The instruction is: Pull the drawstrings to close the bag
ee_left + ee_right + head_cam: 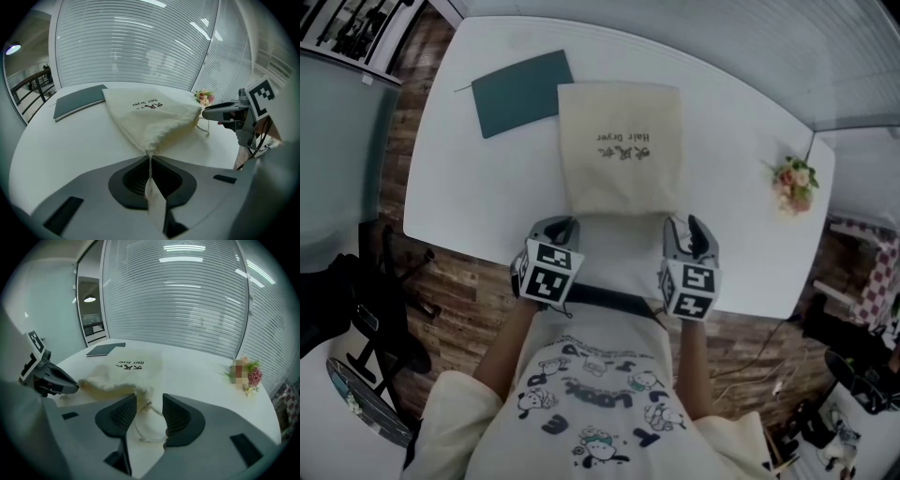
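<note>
A cream drawstring bag [619, 145] with dark print lies flat on the white table [487, 197], its mouth toward me. At the mouth's left corner my left gripper [562, 225] is shut on the left drawstring [150, 158], which runs taut from the gathered bag corner [150, 140] into the closed jaws. At the mouth's right corner my right gripper [689, 227] stands open. In the right gripper view the right drawstring's loop [140, 433] lies slack on the table between the parted jaws of that gripper [149, 411], untouched by the pads. The bag's mouth [117, 387] looks bunched.
A dark teal folder [520, 91] lies at the back left, touching the bag's far corner. A small bunch of flowers [795, 183] stands at the table's right edge. The near table edge runs just under both grippers. Window blinds [140, 51] close off the far side.
</note>
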### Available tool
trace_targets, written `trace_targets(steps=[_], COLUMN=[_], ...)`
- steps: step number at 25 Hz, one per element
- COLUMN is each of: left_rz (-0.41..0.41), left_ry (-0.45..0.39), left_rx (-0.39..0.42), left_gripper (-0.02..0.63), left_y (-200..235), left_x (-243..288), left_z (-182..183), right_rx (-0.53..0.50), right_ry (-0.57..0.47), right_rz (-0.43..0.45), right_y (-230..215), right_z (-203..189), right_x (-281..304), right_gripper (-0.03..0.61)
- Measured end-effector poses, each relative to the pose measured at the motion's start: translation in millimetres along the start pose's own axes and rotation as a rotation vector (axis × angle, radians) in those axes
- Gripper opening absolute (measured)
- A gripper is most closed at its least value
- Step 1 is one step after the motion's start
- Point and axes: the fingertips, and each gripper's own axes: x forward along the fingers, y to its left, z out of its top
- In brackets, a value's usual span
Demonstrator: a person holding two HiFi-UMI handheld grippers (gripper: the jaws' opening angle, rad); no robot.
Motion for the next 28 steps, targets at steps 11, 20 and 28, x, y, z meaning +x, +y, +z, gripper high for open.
trace_targets(steps=[11, 20, 28], left_rz=[0.012, 0.015, 0.023], left_ry=[-0.011, -0.019, -0.017], left_rx=[-0.008, -0.002, 0.001], left_gripper=[0.049, 0.049, 0.049], left_y=[-0.4, 1.4, 3.3], left_x=[-3.0, -6.0, -6.7], left_z=[1.9, 4.3, 4.8], right_rx=[-0.03, 0.015, -0.076], right_ry=[0.161, 0.182, 0.218], right_rz=[-0.08, -0.055, -0.084], right_y=[14.6, 11.8, 5.6], right_z=[-17.1, -23.2, -32.0], right_x=[39.2, 33.5, 27.1], right_gripper=[0.227, 0.122, 0.072])
